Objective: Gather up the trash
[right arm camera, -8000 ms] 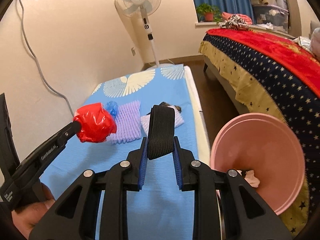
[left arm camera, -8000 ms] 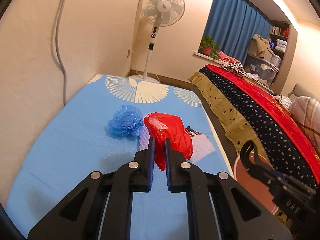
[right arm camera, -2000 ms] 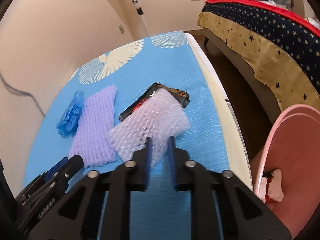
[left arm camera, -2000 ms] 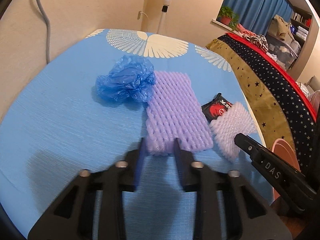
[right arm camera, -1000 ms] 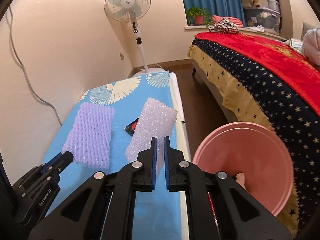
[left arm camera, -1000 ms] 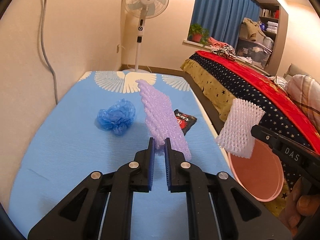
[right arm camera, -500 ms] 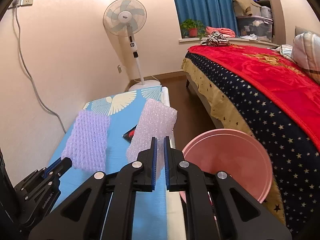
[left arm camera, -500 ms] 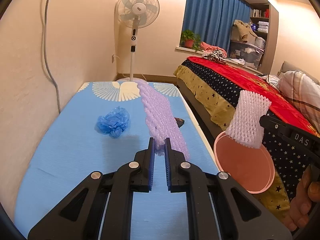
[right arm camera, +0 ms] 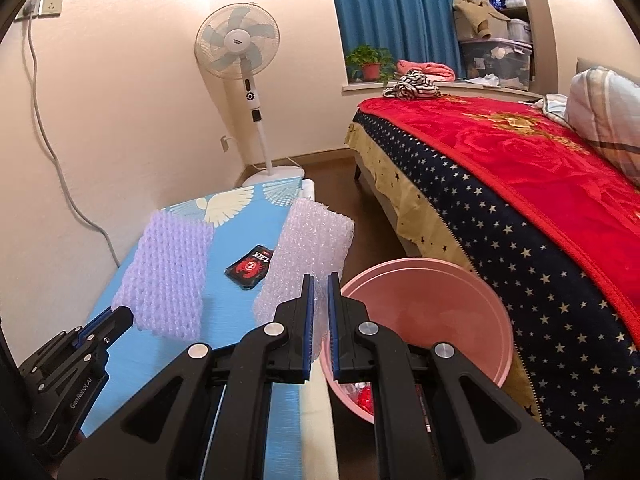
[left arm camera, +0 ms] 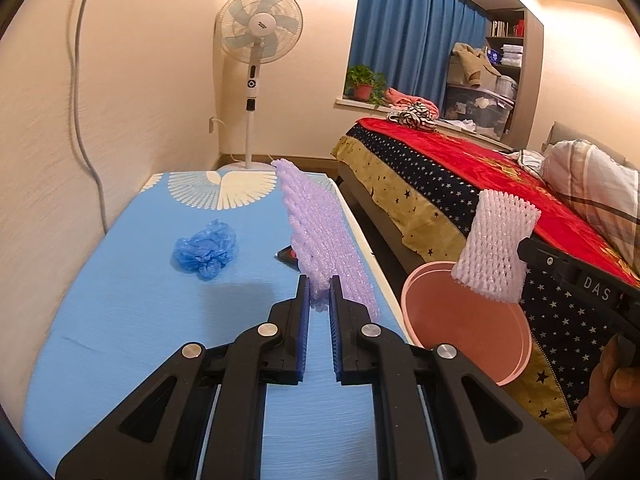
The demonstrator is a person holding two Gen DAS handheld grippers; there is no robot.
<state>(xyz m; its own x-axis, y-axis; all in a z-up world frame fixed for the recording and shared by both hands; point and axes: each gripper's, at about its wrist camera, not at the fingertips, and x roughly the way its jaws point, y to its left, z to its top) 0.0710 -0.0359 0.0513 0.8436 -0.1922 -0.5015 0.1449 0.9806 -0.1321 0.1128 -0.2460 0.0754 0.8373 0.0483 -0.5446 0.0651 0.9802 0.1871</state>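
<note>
A pink basin (right arm camera: 472, 300) holds what looks like red scraps, while the left gripper (left arm camera: 319, 288) pinches purple foam netting (left arm camera: 320, 236) and the right gripper (right arm camera: 318, 284) pinches white foam netting (right arm camera: 308, 256).

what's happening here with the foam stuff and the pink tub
A person is clearing trash off a blue mat. The left gripper is shut on a purple foam net, and the right gripper on a white foam net, lifted near the pink basin. A blue plastic bag and a black wrapper remain on the mat.
</note>
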